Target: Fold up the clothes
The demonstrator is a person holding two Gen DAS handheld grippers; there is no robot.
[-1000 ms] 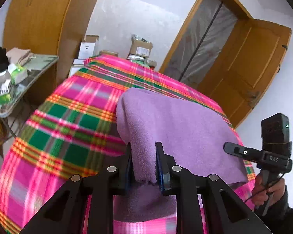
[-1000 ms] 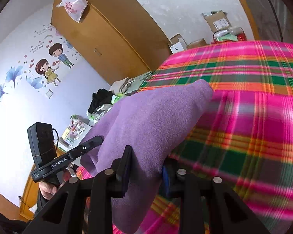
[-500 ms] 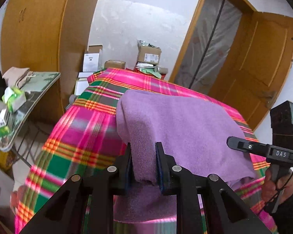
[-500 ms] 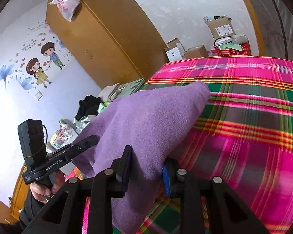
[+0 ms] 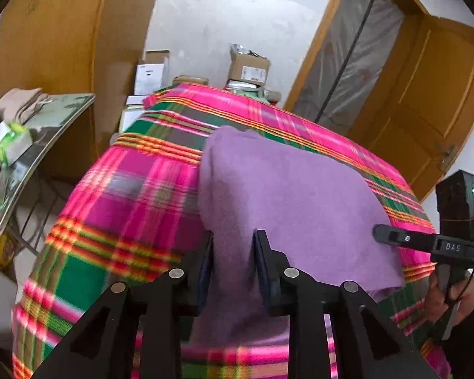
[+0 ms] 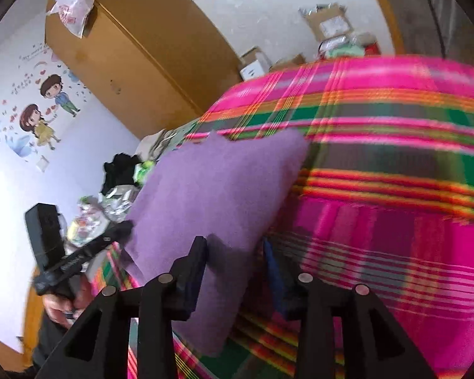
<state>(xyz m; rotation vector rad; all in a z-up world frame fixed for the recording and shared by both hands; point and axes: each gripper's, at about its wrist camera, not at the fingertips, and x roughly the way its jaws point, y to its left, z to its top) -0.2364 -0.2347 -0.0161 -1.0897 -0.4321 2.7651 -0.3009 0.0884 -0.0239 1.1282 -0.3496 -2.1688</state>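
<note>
Left wrist view: left gripper (image 5: 232, 262) clenched on the near edge of the purple cloth (image 5: 287, 195), lifted above the plaid table (image 5: 126, 195) — soft, light, drapes freely. Right wrist view: right gripper (image 6: 235, 271) pinches the same edge — corners look the best hold.

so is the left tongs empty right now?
No, the left tongs are shut on an edge of the purple cloth, which runs between the fingers over the plaid cover.

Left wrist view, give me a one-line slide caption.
Left gripper clamps the near edge of a purple cloth over a pink plaid table cover, with the right gripper at its other corner.
</note>
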